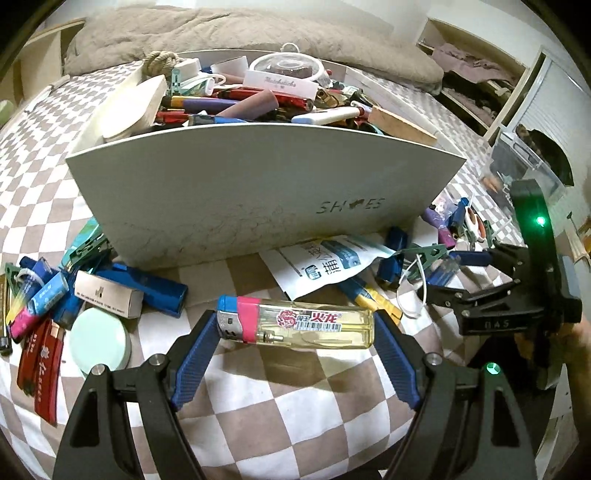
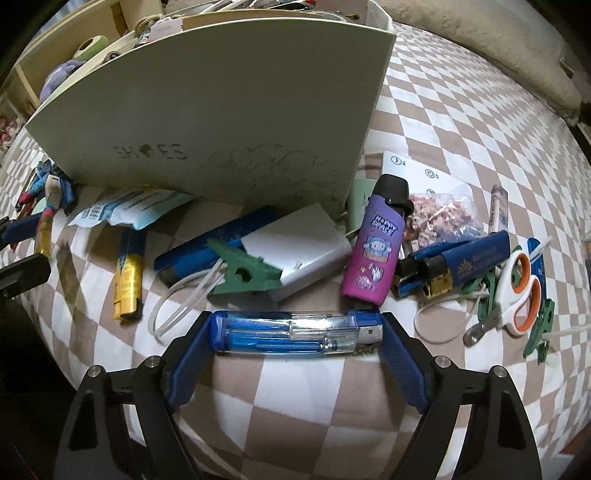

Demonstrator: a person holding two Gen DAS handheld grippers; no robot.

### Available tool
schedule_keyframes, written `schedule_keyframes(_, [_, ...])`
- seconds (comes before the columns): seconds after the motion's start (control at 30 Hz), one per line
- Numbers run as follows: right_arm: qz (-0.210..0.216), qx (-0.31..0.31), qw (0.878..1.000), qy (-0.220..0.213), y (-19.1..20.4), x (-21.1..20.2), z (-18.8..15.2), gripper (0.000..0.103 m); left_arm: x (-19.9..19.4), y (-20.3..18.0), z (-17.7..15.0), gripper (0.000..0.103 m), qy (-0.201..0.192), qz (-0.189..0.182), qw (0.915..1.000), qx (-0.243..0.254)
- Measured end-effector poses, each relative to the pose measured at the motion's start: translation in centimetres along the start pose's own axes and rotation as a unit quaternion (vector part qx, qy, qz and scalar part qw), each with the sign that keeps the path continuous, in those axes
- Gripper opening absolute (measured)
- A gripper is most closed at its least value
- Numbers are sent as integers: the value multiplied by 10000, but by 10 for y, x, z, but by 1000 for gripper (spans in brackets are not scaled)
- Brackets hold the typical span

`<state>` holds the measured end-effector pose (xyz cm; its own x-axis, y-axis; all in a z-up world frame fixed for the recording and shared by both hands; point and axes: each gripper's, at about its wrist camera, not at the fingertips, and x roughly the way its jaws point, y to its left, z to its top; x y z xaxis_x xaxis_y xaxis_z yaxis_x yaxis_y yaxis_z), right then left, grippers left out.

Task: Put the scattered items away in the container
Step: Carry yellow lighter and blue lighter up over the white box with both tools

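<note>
My left gripper (image 1: 295,328) is shut on a clear yellow lighter (image 1: 299,325) with a pink band and blue cap, gripped end to end between the blue pads above the checked bedspread. Straight ahead stands the pale grey shoe box (image 1: 258,192), heaped with lighters and other small items. In the right wrist view my right gripper (image 2: 295,332) has a clear blue lighter (image 2: 295,332) lying crosswise between its pads, which meet both ends. The same box (image 2: 221,110) rises just beyond it.
Loose items ring the box: a mint round tin (image 1: 99,343), blue lighters (image 1: 147,288), a printed leaflet (image 1: 325,262), a purple lighter (image 2: 373,251), a white box (image 2: 306,247), a green clothespin (image 2: 243,273), scissors (image 2: 517,295). A beige blanket (image 1: 221,29) lies behind.
</note>
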<state>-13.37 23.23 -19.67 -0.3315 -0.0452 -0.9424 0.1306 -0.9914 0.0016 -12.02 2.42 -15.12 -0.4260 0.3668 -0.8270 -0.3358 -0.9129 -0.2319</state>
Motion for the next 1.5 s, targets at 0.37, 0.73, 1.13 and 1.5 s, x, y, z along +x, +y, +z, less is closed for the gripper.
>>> schedule_keyframes(0.37, [214,312,9991,-205,7,-18,-19,87,-4,-2,-3,83,-148,82,9998,-52])
schedule_keyframes(0.73, [445,738,9918,-943,-1,-53,-48,87,-23,-1,5,83,-501,99,9987,-46])
schedule_keyframes(1.13, [568,642,9835,-1591,8,-100,-19,87,-59,3,46,83,-1086,114,9940,-53])
schedule_keyframes(1.5, [535,249,9788,-1962,3,-124,30,87,-70,-25,95,83,-1417,48,9896,233])
